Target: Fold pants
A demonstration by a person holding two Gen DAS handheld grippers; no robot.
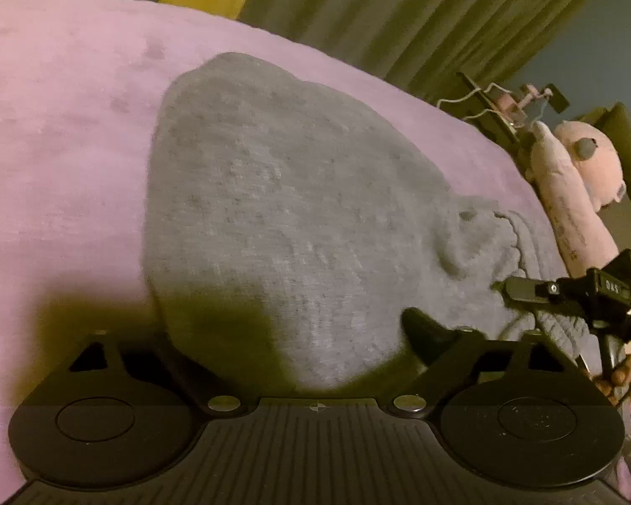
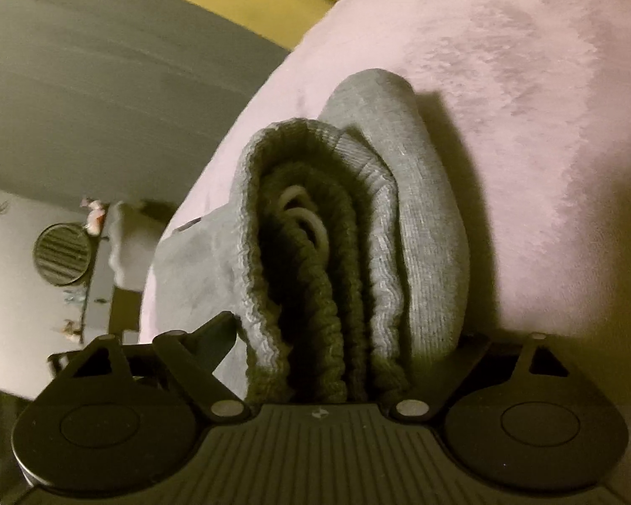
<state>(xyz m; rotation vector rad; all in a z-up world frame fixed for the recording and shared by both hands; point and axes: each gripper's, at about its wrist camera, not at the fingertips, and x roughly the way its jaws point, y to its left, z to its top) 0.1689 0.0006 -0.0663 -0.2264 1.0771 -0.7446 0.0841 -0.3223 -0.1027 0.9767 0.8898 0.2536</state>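
Note:
Grey knit pants (image 1: 273, 210) lie folded into a thick bundle on a pink blanket (image 1: 63, 126). My left gripper (image 1: 290, 328) straddles the bundle's near end. Its right finger (image 1: 425, 332) rests against the cloth, and its left finger is lost in shadow under the fabric. In the right wrist view the ribbed waistband end of the pants (image 2: 420, 219), with a white drawstring loop (image 2: 303, 219), fills my right gripper (image 2: 349, 336), both fingers pressing on its sides. That right gripper (image 1: 513, 294) also shows at the right edge of the left wrist view, at the waistband.
A pink plush toy (image 1: 576, 168) lies along the blanket's far right edge, with a small rack behind it. Curtains (image 1: 399, 8) hang beyond the bed. A person's hand (image 1: 622, 374) holds the right gripper's handle. A dark table with a round object (image 2: 63, 254) stands off the bed's left side.

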